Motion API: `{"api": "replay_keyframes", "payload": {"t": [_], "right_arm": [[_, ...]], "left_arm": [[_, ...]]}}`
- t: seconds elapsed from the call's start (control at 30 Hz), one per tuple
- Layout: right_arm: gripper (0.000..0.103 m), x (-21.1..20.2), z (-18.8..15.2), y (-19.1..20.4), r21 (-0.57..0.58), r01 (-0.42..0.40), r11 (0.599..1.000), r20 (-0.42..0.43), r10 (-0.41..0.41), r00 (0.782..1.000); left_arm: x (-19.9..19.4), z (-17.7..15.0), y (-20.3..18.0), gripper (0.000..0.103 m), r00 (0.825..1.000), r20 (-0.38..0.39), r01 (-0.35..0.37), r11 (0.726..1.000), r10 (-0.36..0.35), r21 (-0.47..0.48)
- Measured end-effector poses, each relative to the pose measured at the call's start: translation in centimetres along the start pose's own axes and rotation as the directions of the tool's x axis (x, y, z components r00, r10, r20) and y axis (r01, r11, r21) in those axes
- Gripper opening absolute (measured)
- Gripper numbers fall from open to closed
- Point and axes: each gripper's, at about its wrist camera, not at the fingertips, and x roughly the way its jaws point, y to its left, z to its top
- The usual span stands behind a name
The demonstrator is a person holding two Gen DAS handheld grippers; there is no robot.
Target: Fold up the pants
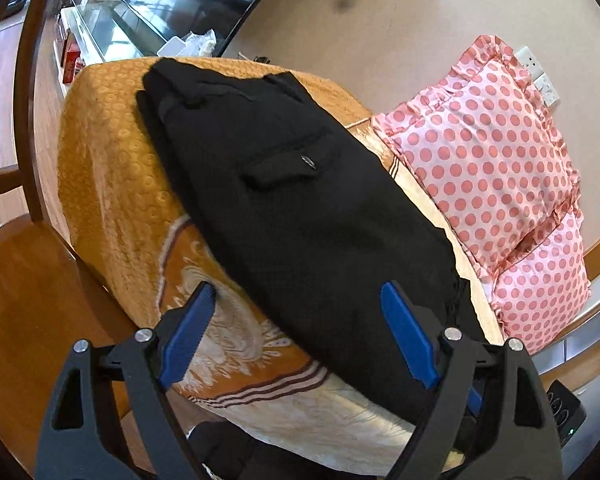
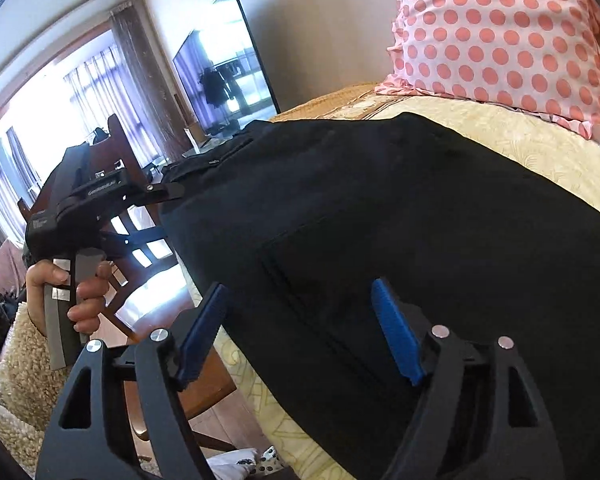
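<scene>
Black pants lie folded lengthwise on an orange and cream bedspread, with a flap pocket facing up. My left gripper is open just above the near end of the pants, its blue fingers spread to either side and holding nothing. In the right wrist view the pants fill the middle. My right gripper is open over them, close to the cloth. The left gripper, held in a hand, shows at the pants' far left edge; its fingertips are hidden by the cloth.
Two pink polka-dot pillows lie on the bed beside the pants. A wooden chair stands at the bed's left side. A television and a low glass stand are beyond the bed. Bright windows are behind.
</scene>
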Motion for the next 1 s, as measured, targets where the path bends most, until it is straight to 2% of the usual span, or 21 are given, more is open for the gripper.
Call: {"api": "replay_keyframes", "payload": {"t": [0.13,0.23,0.3,0.33,0.43,0.53,0.67,0.73,0.8,0.83,0.87,0.9,1.0], "right_arm": [[0.079,0.5,0.1,-0.1,-0.001,-0.009,1.000,0.008,0.009,1.000],[0.079,0.7,0.3,-0.4,0.009,-0.026,1.000,0.010,0.026,1.000],[0.080,0.8,0.3,-0.6,0.013,-0.034,0.999,0.012,0.034,0.999],[0.080,0.9,0.4,-0.7,0.013,-0.035,0.999,0.014,0.035,0.999],[0.081,1.0,0.4,-0.6,0.005,-0.035,0.999,0.016,0.035,0.999],[0.082,1.0,0.4,-0.6,0.000,-0.040,0.999,0.016,0.040,0.999],[0.083,1.1,0.4,-0.7,-0.007,-0.045,0.999,0.020,0.045,0.999],[0.083,1.1,0.4,-0.7,-0.010,-0.046,0.999,0.023,0.046,0.999],[0.083,1.1,0.3,-0.7,-0.009,-0.047,0.999,0.025,0.047,0.999],[0.083,1.1,0.3,-0.7,-0.008,-0.049,0.999,0.026,0.049,0.998],[0.083,1.1,0.3,-0.7,-0.008,-0.051,0.999,0.028,0.051,0.998],[0.083,1.1,0.3,-0.7,-0.008,-0.052,0.999,0.030,0.052,0.998],[0.083,1.0,0.3,-0.6,-0.015,-0.049,0.999,0.030,0.050,0.998]], "left_arm": [[-0.2,0.1,-1.4,0.087,0.998,0.033,-0.063,0.997,0.062,0.034],[-1.3,1.5,-1.3,0.087,0.983,0.126,-0.138,0.989,0.132,0.047],[-1.5,3.0,-0.4,0.087,0.974,0.165,-0.163,0.986,0.155,0.037],[-1.3,3.8,0.2,0.087,0.973,0.156,-0.176,0.984,0.171,0.019],[-0.5,5.4,2.2,0.088,0.988,0.102,-0.108,0.993,0.113,-0.048],[-0.2,6.4,2.6,0.088,0.996,0.080,-0.041,0.997,0.045,-0.058],[0.0,6.7,2.8,0.089,0.997,0.072,0.001,0.997,0.005,-0.081],[0.1,6.8,3.1,0.089,0.998,0.058,0.040,0.992,-0.033,-0.123],[0.3,6.7,3.6,0.084,0.995,0.039,0.102,0.979,-0.096,-0.179],[0.7,6.5,4.0,0.078,0.985,0.010,0.170,0.959,-0.172,-0.226],[1.1,6.3,4.1,0.076,0.975,-0.006,0.211,0.944,-0.220,-0.254],[1.6,6.2,4.1,0.068,0.967,-0.021,0.241,0.933,-0.256,-0.266],[2.1,6.0,2.8,0.057,0.988,-0.011,0.151,0.967,-0.157,-0.207]]}}
